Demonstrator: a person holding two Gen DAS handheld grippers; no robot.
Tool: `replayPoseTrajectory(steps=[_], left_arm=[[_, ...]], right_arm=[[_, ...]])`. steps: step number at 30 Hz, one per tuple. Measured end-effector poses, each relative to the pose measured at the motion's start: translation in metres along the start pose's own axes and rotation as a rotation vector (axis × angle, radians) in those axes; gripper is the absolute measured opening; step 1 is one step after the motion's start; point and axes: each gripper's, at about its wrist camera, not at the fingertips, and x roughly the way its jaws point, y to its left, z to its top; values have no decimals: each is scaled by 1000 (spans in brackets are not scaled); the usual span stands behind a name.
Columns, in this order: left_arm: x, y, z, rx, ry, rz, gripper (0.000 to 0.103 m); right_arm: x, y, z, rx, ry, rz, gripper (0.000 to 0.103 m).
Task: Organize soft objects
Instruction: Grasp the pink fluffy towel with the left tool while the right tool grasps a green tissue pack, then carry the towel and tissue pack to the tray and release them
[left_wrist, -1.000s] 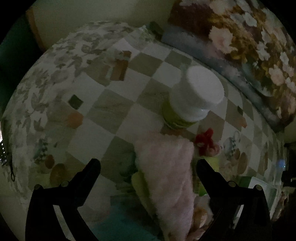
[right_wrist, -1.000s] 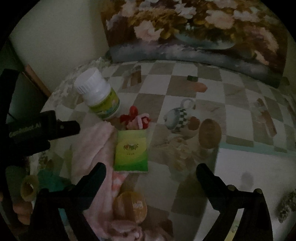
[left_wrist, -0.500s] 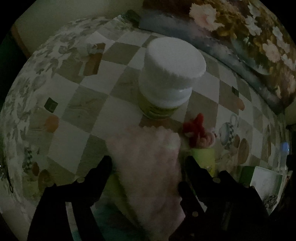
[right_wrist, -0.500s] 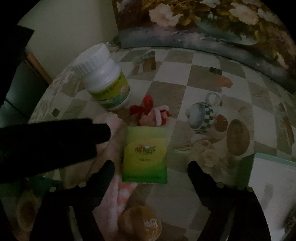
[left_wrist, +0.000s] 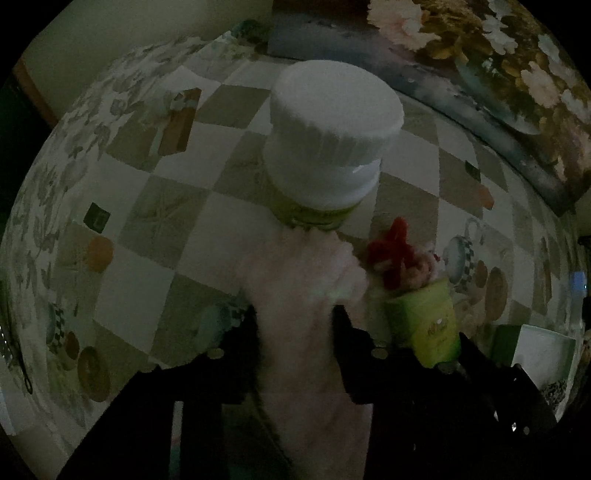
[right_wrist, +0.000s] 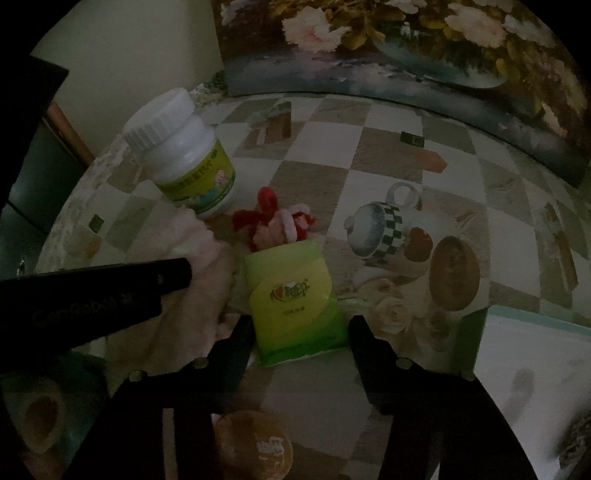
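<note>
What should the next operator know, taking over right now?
Left tongs: closed on the pink fluffy cloth, which lies just in front of the white-capped bottle.
Right tongs: open, straddling the near end of the green tissue pack, not yet gripping.
Red and pink pipe-cleaner twist lies between bottle and pack on the checkered tablecloth.
Done: cloth gripped. Left: close on the pack, move both soft items; destination not visible.
</note>
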Motion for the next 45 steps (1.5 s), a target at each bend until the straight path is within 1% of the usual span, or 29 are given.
replayPoseTrajectory(steps=[2, 4, 8, 11, 16, 32, 36, 38, 40, 43, 45], left_arm=[[-1, -3, 0, -2, -8, -11, 26], [-3, -4, 3, -3, -17, -18, 20], [-6, -3, 4, -17, -28, -47, 14], [-7, 0, 5, -23, -33, -67, 12], [-15, 11, 5, -40, -62, -93, 11], [-79, 27, 7, -58, -209, -121, 11], [-97, 30, 8, -68, -249, -153, 10], [-103, 29, 8, -59, -264, -145, 10], [-102, 27, 8, -52, -262, -138, 10], [-84, 25, 9, -50, -212, -128, 11], [-71, 25, 9, -52, -184, -106, 11]], right_arm=[[-1, 0, -1, -1, -1, 4, 55], [-1, -1, -1, -2, -1, 10, 55], [-4, -3, -1, 4, -4, 17, 55], [-5, -2, 1, 8, -8, 18, 54], [-11, -4, 2, 21, -19, 24, 54], [-41, -19, 7, 83, -84, 38, 53], [-48, -21, 10, 92, -103, 45, 53], [-52, -22, 10, 96, -123, 41, 53], [-55, -22, 11, 99, -130, 42, 53], [-56, -23, 11, 98, -130, 40, 53], [-54, -23, 10, 92, -119, 35, 53]])
